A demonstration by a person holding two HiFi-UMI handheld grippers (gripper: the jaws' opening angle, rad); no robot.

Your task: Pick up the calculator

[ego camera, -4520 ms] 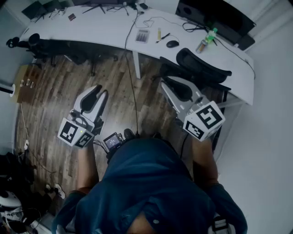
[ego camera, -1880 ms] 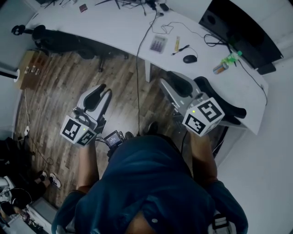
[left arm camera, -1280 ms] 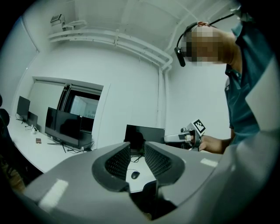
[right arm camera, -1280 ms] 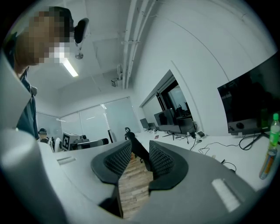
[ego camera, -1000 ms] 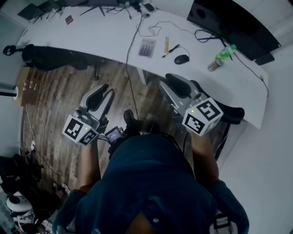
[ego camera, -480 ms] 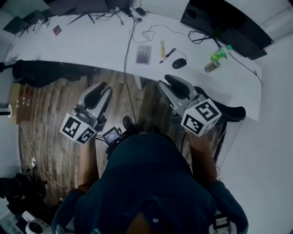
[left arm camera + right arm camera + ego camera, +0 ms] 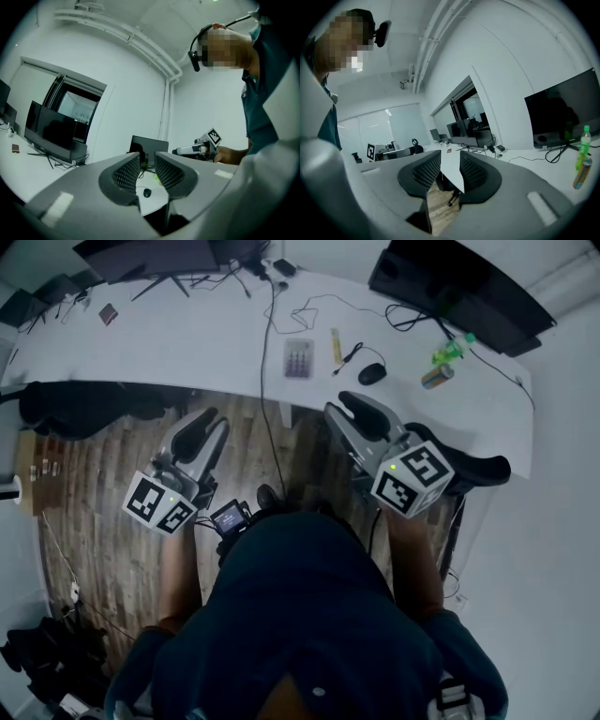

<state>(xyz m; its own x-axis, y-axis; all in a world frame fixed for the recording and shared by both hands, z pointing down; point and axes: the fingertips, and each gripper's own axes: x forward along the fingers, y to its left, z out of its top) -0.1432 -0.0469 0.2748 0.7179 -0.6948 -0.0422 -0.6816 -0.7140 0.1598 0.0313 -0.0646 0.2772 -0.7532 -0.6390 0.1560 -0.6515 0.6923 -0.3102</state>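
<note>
The calculator (image 7: pixel 298 359) is a small grey slab with rows of keys. It lies flat on the long white desk (image 7: pixel 187 338), beyond both grippers. My left gripper (image 7: pixel 211 421) hangs over the wooden floor, short of the desk edge and left of the calculator. Its jaws are shut with nothing between them (image 7: pixel 147 161). My right gripper (image 7: pixel 339 406) is held level just before the desk edge, right of the calculator. Its jaws stand nearly together and hold nothing (image 7: pixel 450 161). Neither gripper view shows the calculator clearly.
Right of the calculator lie a yellow pen (image 7: pixel 336 345), a black mouse (image 7: pixel 372 374), a can (image 7: pixel 434 378) and a green bottle (image 7: pixel 450 348). Monitors (image 7: pixel 450 282) line the back edge. A cable (image 7: pixel 270 390) hangs off the desk. A black chair (image 7: pixel 469 470) stands beside the right gripper.
The desk and calculator have drawn closer to both grippers as the person walks toward them. Both grippers stay held out in front, jaws unchanged.
</note>
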